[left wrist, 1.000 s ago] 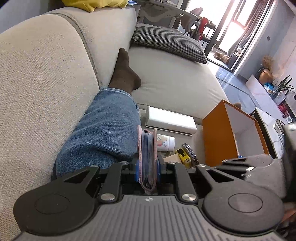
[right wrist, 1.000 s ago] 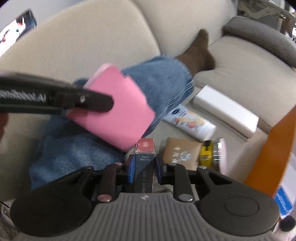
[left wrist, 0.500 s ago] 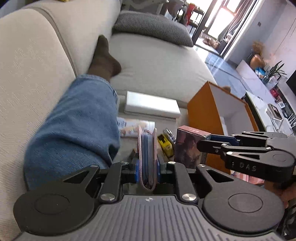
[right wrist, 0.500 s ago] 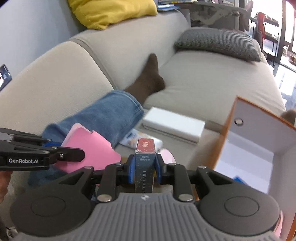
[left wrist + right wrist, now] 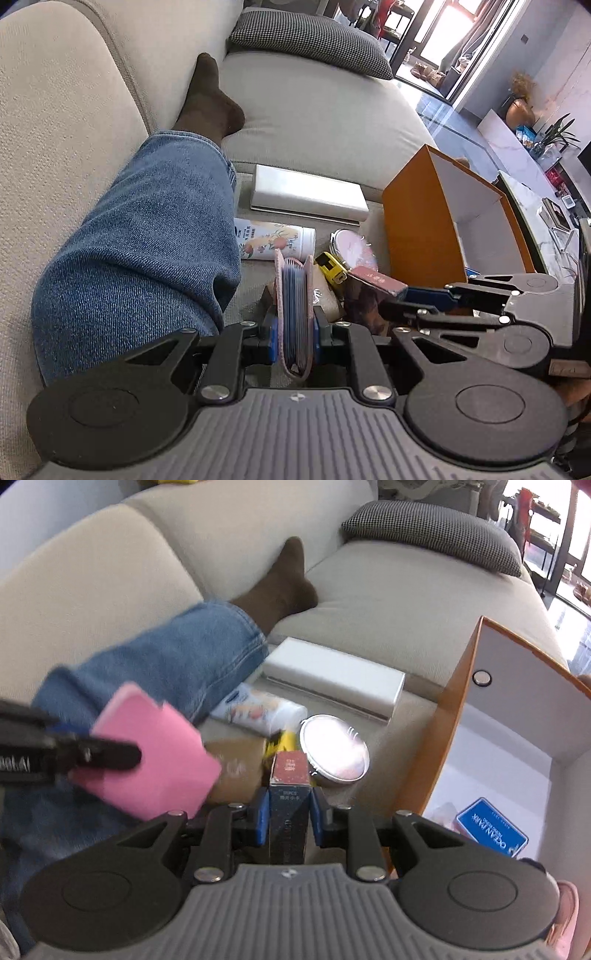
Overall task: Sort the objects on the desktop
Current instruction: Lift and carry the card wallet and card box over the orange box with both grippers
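Card box [image 5: 289,794], lowered, between fingers [image 5: 261,819]

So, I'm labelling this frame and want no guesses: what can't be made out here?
- Orange box contents: right wrist view, mostly cut off by the edge and gripper body; only a blue card shows.
- Brown pouch: pink wallet and card box cover it.
- Yellow tape measure: left wrist view, half hidden behind the wallet.
- Tube print: too small.
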`<move>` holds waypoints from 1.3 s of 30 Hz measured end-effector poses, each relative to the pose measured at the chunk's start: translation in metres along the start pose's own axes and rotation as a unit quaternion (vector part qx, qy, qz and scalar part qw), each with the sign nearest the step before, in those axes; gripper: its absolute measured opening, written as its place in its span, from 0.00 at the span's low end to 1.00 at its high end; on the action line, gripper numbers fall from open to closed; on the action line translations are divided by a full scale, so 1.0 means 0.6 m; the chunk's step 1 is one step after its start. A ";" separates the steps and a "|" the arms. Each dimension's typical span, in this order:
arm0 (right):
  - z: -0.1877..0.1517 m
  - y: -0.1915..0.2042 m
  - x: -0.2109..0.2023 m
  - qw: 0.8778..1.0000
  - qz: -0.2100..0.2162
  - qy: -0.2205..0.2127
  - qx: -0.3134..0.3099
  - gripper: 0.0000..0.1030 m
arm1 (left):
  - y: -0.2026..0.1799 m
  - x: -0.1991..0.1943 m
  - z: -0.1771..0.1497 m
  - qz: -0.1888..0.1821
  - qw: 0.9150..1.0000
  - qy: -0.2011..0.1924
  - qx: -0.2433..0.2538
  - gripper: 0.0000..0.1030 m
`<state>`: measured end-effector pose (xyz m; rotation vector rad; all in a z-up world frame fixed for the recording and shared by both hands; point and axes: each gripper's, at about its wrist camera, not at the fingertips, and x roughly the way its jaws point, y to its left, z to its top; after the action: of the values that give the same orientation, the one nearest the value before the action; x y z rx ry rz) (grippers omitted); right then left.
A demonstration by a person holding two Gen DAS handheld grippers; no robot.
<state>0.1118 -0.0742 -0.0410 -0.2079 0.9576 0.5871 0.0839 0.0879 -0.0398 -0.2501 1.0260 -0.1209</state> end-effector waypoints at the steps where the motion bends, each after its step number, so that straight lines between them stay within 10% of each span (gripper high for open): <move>1: -0.001 0.003 -0.002 1.000 -0.003 0.004 -0.009 0.24 | 0.000 0.000 0.001 0.000 1.000 -0.001 0.000 0.18; 19: 0.042 0.007 0.053 0.987 0.030 0.128 -0.091 0.25 | 0.009 -0.005 0.000 -0.007 1.000 -0.002 -0.011 0.19; 39: 0.054 -0.078 -0.193 0.994 0.039 -0.103 -0.001 0.24 | -0.119 -0.093 0.081 -0.092 0.989 -0.097 0.057 0.18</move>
<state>0.1106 -0.1430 0.0679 -0.1091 0.7672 0.6676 0.0984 0.0383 0.0491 -0.2460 0.7977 -0.3153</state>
